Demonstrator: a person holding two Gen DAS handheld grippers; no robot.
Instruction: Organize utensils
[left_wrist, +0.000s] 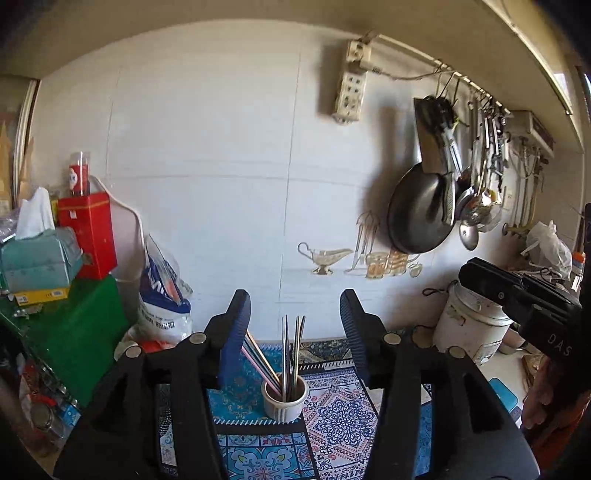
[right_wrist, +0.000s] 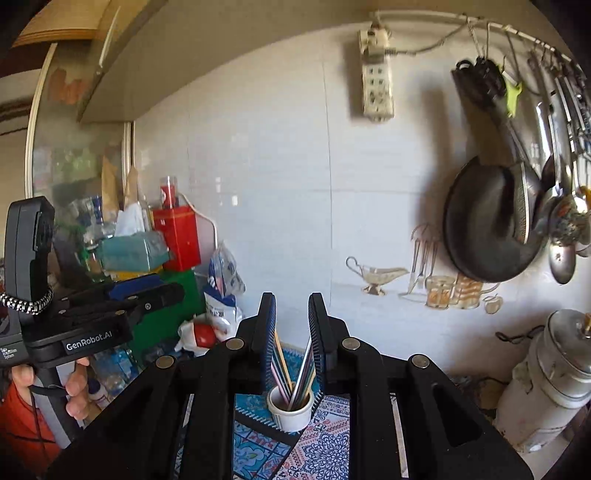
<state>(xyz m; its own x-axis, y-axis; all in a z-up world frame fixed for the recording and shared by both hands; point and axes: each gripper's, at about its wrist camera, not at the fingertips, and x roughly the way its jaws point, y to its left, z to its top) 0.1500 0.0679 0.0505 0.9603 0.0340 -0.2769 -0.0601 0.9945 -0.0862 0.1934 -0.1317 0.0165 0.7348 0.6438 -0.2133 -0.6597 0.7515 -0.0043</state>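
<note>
A small white ribbed cup (left_wrist: 284, 400) stands on a patterned mat (left_wrist: 332, 417) and holds several chopsticks (left_wrist: 291, 350), some metal, some coloured, leaning apart. My left gripper (left_wrist: 293, 310) is open and empty, above and in front of the cup. In the right wrist view the cup (right_wrist: 290, 411) with chopsticks (right_wrist: 295, 373) sits between the fingers of my right gripper (right_wrist: 291, 314), which is open with a narrower gap and holds nothing. The left gripper (right_wrist: 147, 295) shows at that view's left, the right gripper body (left_wrist: 524, 299) at the left view's right.
A white tiled wall (left_wrist: 221, 184) stands behind. Boxes, a red tin (left_wrist: 88, 236), a tissue box (left_wrist: 37, 258) and a bag (left_wrist: 162, 295) crowd the left. A black pan (left_wrist: 421, 214) and ladles hang at the right above a white pot (left_wrist: 472, 325).
</note>
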